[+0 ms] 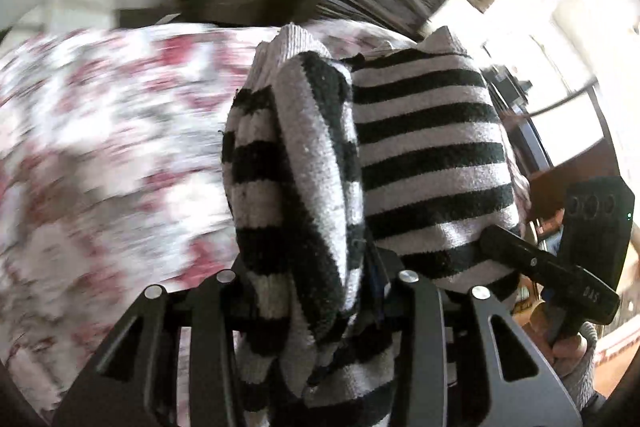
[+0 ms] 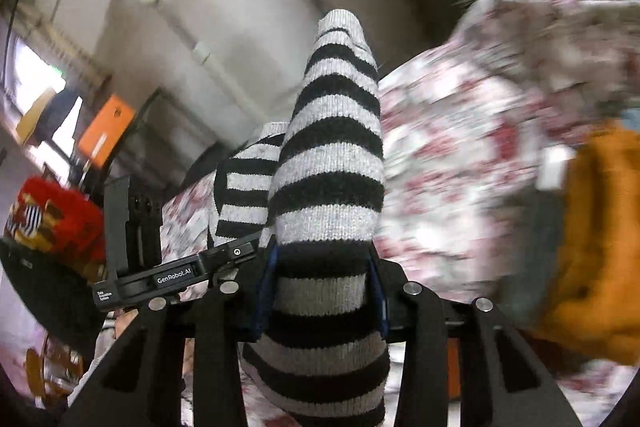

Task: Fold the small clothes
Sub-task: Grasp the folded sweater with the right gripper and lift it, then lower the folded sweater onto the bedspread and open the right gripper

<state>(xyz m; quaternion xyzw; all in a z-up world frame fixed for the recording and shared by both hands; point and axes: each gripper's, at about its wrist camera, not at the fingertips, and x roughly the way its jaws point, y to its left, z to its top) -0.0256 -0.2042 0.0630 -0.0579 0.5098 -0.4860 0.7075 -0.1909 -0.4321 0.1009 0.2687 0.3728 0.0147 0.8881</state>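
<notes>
A black-and-grey striped knit garment (image 1: 420, 155) hangs bunched between both grippers, lifted above a floral bedsheet (image 1: 100, 147). My left gripper (image 1: 320, 291) is shut on one bunched end of it; the cloth hides the fingertips. My right gripper (image 2: 322, 291) is shut on the other end (image 2: 332, 167), blue pads (image 2: 267, 291) pressed on the knit. The right gripper also shows in the left wrist view (image 1: 560, 267), and the left gripper in the right wrist view (image 2: 176, 275), close beside each other.
The floral sheet (image 2: 480, 147) spreads below, blurred by motion. An orange-yellow garment (image 2: 596, 247) lies on the right. A red patterned item (image 2: 52, 219) and a dark cap (image 2: 52, 291) sit at the left. A wall and window lie behind.
</notes>
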